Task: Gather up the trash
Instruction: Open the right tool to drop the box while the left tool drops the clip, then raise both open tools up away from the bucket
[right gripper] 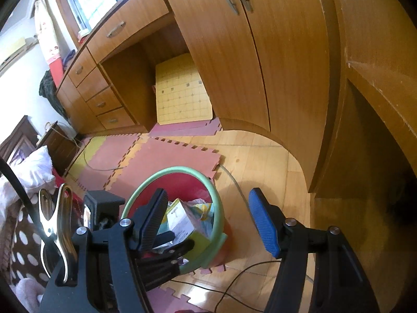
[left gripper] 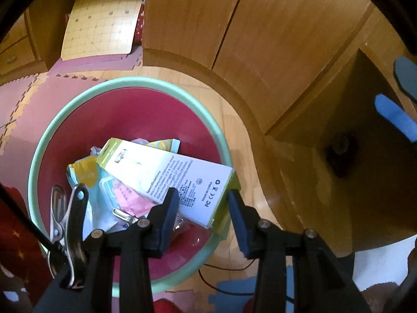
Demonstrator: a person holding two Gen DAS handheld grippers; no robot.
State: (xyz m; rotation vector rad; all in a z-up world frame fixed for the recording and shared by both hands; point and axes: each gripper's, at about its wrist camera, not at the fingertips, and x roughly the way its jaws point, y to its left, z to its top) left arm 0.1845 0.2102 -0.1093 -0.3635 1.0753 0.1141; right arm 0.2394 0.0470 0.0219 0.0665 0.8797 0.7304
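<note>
The left tool (left gripper: 203, 203) hangs over the near rim of the trash bin (left gripper: 39, 156), a pale green ring around a red lining, with its pads parted and nothing pressed between them. Just beyond its fingertips a white and green carton (left gripper: 166, 172) lies tilted in the bin, its far printed end propped against the rim, on top of crumpled wrappers (left gripper: 86, 174). The bin stands on wooden floor (left gripper: 234, 120) close to the curved plinth of the wooden cabinet (left gripper: 234, 39), with a narrow strip of bare floor between them.

The right wrist view shows the right tool (right gripper: 208, 216) with its pads wide apart and empty (the blue pad stands clear over the floor), the bin (right gripper: 216, 198) below it. Only this view takes in the foam puzzle mats (right gripper: 156, 161) spreading away from the bin towards the desk drawers (right gripper: 99, 96), and a dark cable (right gripper: 234, 281) trailing across the floor near the bin's base.
</note>
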